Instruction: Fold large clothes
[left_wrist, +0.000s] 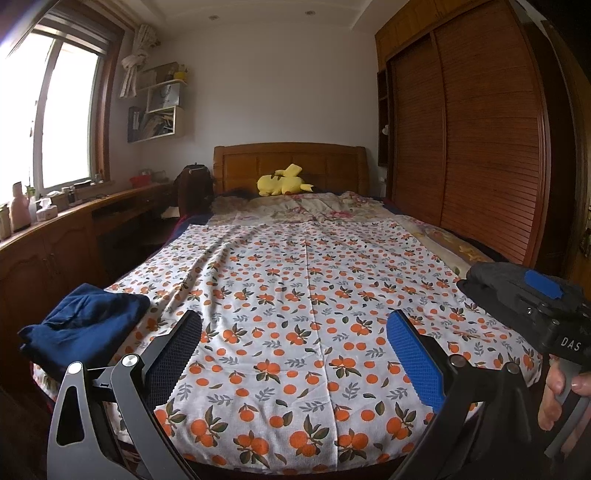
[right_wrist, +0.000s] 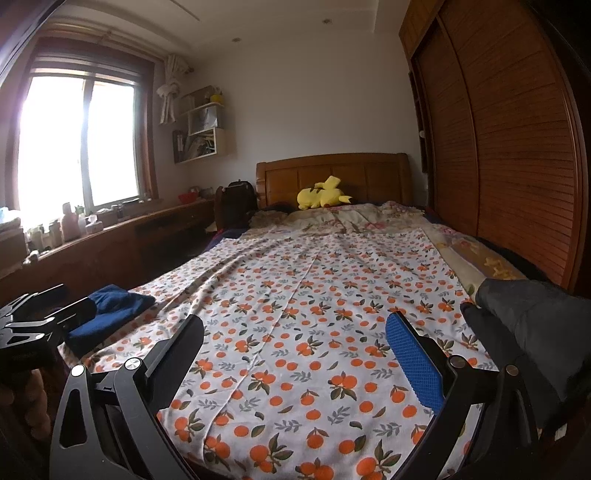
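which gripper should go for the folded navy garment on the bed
Left, probably. The navy garment lies on the bed's near left corner, just beside the open left gripper. The open right gripper is over the orange-print sheet further right and would have to cross over.

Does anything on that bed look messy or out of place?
Mostly tidy. The orange-print sheet lies flat but has diagonal wrinkles toward its far left, and a navy garment sits crumpled on the near left corner.

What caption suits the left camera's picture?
Open left gripper above an orange-print sheet, blue garment at left.
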